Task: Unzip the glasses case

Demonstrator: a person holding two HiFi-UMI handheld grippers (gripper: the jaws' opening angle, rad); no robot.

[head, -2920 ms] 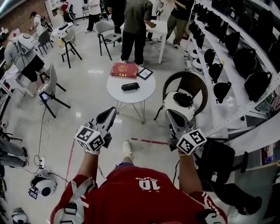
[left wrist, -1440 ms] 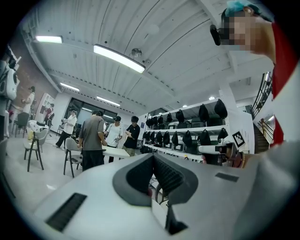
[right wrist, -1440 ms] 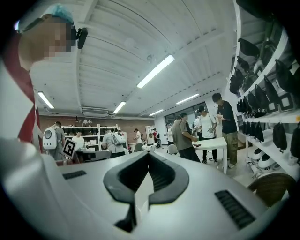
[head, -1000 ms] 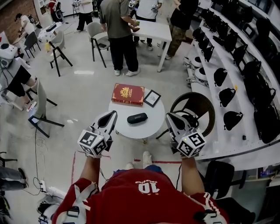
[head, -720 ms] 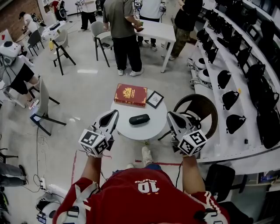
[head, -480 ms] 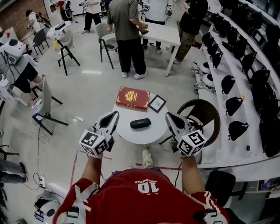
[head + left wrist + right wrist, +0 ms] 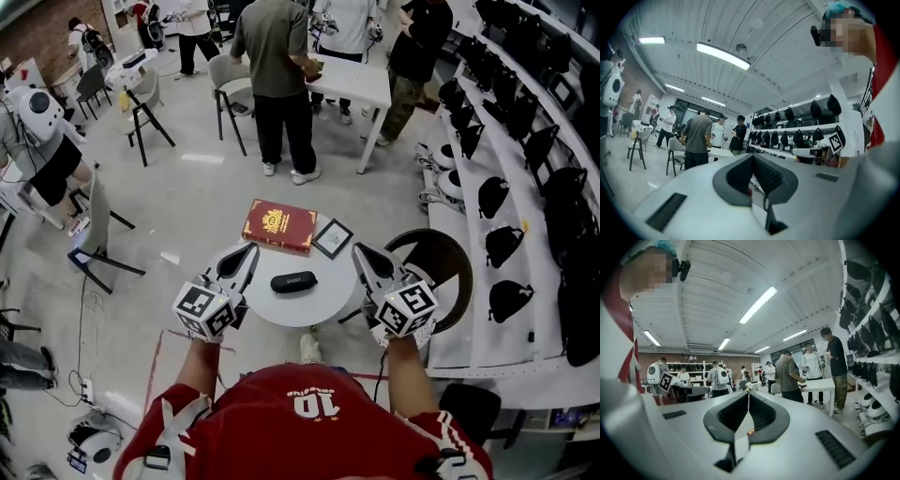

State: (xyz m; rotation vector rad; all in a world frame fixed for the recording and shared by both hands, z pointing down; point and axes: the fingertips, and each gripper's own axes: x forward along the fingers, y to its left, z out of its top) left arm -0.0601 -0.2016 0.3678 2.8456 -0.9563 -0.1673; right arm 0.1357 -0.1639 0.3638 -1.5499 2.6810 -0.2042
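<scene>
The black glasses case [image 7: 293, 281] lies zipped shut near the middle of a small round white table [image 7: 281, 307]. My left gripper [image 7: 250, 247] hovers at the table's left rim and my right gripper [image 7: 357, 247] at its right rim, so the case lies between them, touched by neither. Both point level and forward. In the left gripper view the left gripper [image 7: 753, 155] has its jaw tips meeting with nothing between them. The right gripper [image 7: 748, 392] looks the same in the right gripper view. The case is hidden in both gripper views.
A red book [image 7: 279, 226] and a small framed picture [image 7: 332, 238] lie at the table's far edge. A dark round chair [image 7: 441, 272] stands close on the right. Shelves with black helmets [image 7: 511, 187] run along the right. Several people stand at a white table [image 7: 349, 77] beyond.
The person has walked up to the round table. The table and case have come closer and now sit between the two grippers. Both grippers stay shut.
</scene>
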